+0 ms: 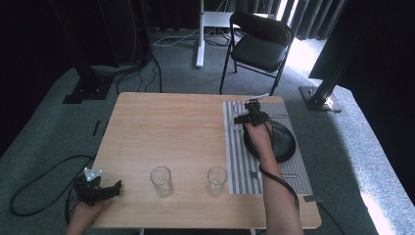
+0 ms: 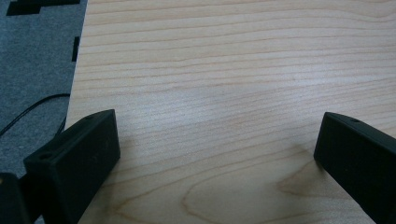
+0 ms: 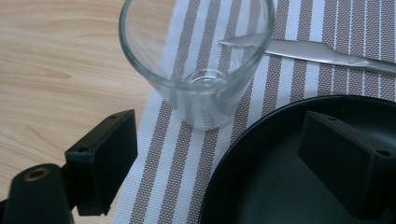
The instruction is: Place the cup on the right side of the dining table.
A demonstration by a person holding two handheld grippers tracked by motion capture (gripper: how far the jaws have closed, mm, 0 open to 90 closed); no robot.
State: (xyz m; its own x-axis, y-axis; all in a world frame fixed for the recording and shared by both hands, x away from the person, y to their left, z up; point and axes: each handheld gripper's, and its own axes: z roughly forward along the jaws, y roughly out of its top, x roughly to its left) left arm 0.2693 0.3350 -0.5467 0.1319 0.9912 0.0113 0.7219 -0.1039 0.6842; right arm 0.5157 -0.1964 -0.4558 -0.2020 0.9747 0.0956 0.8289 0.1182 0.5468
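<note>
A placemat [image 1: 240, 161] lies on the right side of the bench [image 1: 166, 127], carrying a plate [image 1: 286, 142]. Two glasses [image 1: 161, 181] [image 1: 217, 180] stand near the front edge, left of the placemat; a third glass [image 3: 196, 60] stands on it, just beside the plate

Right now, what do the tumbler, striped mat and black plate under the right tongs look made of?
Tumbler: clear glass, the stripes show through it. Striped mat: woven, probably vinyl or fabric; fine mesh texture. Black plate: matte, faintly speckled; ceramic or melamine, can't tell.

Two clear glasses [image 1: 161, 180] and [image 1: 217, 180] stand side by side near the wooden table's [image 1: 166, 132] front edge; beyond it, a black folding chair [image 1: 258, 46] waits on grey carpet [image 1: 49, 122], cables [image 1: 34, 183] trailing left
</note>
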